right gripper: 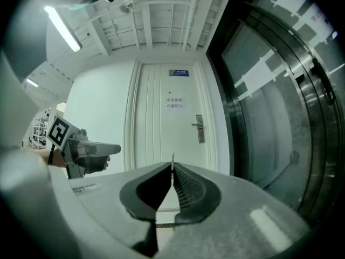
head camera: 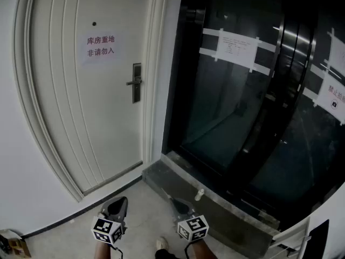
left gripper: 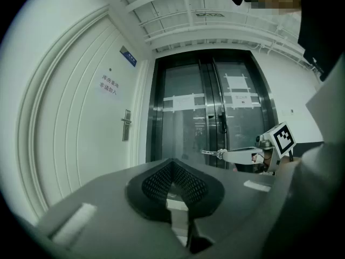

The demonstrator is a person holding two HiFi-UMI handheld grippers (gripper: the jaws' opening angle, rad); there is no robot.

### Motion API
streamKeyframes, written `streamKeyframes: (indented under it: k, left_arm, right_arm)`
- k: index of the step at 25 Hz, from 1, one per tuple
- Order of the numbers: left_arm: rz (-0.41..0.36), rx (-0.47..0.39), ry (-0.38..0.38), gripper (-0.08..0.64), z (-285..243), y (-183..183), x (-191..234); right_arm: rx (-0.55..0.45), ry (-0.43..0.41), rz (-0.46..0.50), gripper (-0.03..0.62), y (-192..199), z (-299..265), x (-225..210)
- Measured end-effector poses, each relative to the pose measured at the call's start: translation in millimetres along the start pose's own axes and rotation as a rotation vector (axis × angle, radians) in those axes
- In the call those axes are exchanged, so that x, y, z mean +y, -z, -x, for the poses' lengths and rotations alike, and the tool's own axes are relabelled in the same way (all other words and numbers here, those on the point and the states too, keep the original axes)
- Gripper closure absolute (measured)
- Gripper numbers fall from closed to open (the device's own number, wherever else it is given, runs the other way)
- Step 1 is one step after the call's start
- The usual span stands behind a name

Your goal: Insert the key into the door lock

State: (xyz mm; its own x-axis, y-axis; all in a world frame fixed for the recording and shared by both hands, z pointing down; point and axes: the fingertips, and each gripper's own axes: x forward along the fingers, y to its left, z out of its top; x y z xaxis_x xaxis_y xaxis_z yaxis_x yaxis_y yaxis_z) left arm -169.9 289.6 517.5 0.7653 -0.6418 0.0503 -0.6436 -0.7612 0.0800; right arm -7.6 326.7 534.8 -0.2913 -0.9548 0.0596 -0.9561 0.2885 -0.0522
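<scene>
The white door carries a dark lock plate with a lever handle, which also shows as the lock plate and the lock plate in the gripper views. Both grippers hang low, well short of the door. My right gripper is shut on a thin metal key; the key sticks out of its tip and points level toward the door. My left gripper sits to its left, with the jaws shut and nothing between them. From the right gripper view the left gripper stands at the left.
A paper sign hangs on the door above the lock. Dark glass doors with taped notices fill the right side, behind a raised stone threshold. A shoe shows on the pale floor between the grippers.
</scene>
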Motion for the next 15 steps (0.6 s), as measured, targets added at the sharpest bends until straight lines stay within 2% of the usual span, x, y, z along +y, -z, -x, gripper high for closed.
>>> streamKeyframes:
  k: [2,11,15]
  left_arm:
    - [-0.021,-0.003,-0.011,0.557,-3,3,3]
    - [0.008,0.016,0.019,0.557,-30,5,2]
    - [-0.02,0.009,-0.006,0.557,-51,5,16]
  right_arm:
    - [-0.003,0.005,-0.013,0.581,0,0,-4]
    - [-0.005,0.015,-0.04,0.581,3,-12,-28]
    - [0.006,0.012,-0.037,0.581,2,-28,-45]
